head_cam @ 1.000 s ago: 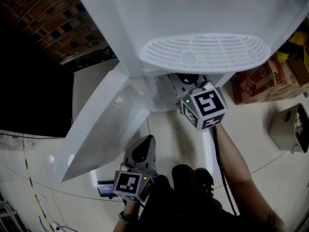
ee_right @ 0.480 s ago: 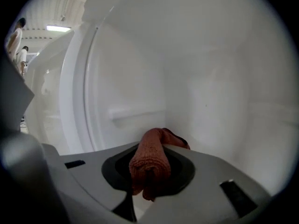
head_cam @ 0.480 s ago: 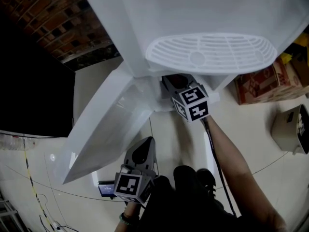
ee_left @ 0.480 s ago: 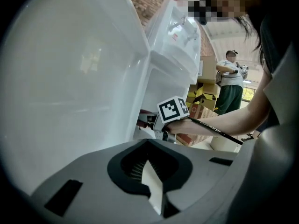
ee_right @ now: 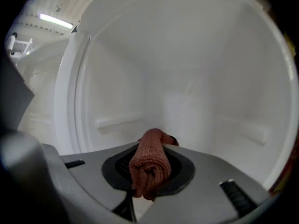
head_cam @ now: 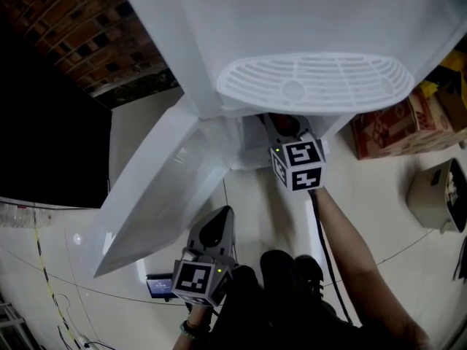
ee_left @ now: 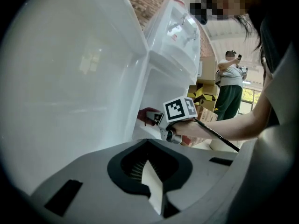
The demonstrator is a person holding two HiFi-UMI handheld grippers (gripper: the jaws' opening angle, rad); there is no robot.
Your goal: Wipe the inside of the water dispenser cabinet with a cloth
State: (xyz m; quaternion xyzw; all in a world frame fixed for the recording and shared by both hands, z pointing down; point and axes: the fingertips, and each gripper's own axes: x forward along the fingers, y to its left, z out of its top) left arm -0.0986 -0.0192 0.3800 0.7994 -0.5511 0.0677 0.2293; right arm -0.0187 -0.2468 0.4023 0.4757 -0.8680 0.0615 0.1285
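The white water dispenser (head_cam: 306, 20) stands with its lower cabinet door (head_cam: 157, 188) swung open to the left. My right gripper (head_cam: 286, 130) reaches into the cabinet under the drip tray (head_cam: 314, 82), shut on a rolled reddish-brown cloth (ee_right: 150, 164). In the right gripper view the cloth points at the white back wall (ee_right: 187, 101) of the cabinet, with a gap between them. My left gripper (head_cam: 217, 224) hangs low in front of the open door, jaws together and holding nothing. The left gripper view shows the right gripper (ee_left: 156, 119) and the cloth (ee_left: 147, 114) at the cabinet opening.
Ledges run along the cabinet's side walls (ee_right: 117, 120). Cardboard boxes (head_cam: 394, 122) and a beige container (head_cam: 438, 192) sit on the floor at the right. A small blue item (head_cam: 159, 286) lies by my left gripper. Another person (ee_left: 229, 87) stands far behind the dispenser.
The right gripper with the cloth swung left inside the cabinet, then came back a little to the right. The left gripper has stayed put.
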